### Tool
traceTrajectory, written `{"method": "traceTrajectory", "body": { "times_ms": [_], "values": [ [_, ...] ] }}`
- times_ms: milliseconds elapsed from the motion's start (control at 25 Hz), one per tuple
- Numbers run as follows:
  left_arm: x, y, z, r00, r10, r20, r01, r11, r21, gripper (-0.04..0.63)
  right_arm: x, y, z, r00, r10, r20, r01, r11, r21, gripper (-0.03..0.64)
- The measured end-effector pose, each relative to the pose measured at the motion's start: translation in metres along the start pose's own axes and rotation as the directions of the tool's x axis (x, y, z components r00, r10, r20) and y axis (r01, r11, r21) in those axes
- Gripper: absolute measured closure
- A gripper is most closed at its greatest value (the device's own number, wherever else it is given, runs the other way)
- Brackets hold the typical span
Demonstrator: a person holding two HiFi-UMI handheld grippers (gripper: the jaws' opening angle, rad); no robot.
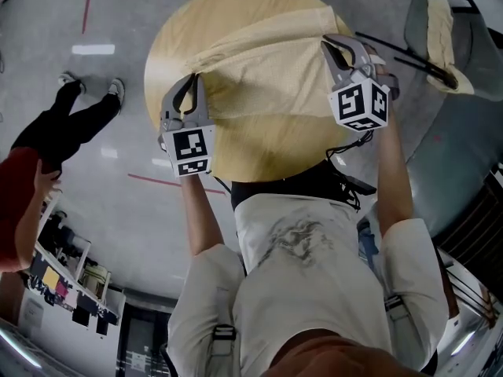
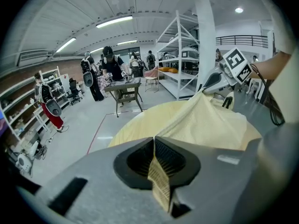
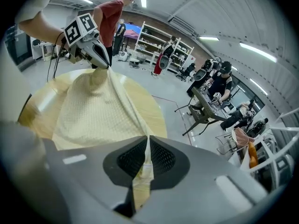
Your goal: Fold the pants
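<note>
My left gripper (image 1: 191, 81) is clamped on one edge of the pale yellow pants (image 1: 267, 73), and my right gripper (image 1: 334, 45) is clamped on another. Fabric is pinched tight between both pairs of pads. The pants stretch between them over the round wooden table (image 1: 259, 151), and the rest lies spread on it. The left gripper view shows a white shelving rack (image 2: 180, 55) with orange items (image 2: 169, 70) on one shelf, which the head view misses. The head view shows a grey chair (image 1: 464, 53) draped with another yellow cloth (image 1: 440, 26), which the right gripper view does not catch.
</note>
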State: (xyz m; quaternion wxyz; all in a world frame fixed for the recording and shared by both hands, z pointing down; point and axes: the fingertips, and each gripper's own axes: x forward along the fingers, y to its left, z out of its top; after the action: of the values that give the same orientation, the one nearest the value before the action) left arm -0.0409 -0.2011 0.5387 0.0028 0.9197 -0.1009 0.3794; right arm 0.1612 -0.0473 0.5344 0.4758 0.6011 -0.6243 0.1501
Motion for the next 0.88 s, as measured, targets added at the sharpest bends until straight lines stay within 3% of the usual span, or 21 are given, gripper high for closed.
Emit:
{"method": "traceTrajectory", "body": {
  "times_ms": [880],
  "values": [
    [0.031,0.018,-0.003,0.998,0.057,0.003,-0.057,0.997,-0.055,0.552,0.034,-0.010,-0.005,1.000,-0.020,-0.010,0.020,1.000,-0.022,0.571]
  ]
}}
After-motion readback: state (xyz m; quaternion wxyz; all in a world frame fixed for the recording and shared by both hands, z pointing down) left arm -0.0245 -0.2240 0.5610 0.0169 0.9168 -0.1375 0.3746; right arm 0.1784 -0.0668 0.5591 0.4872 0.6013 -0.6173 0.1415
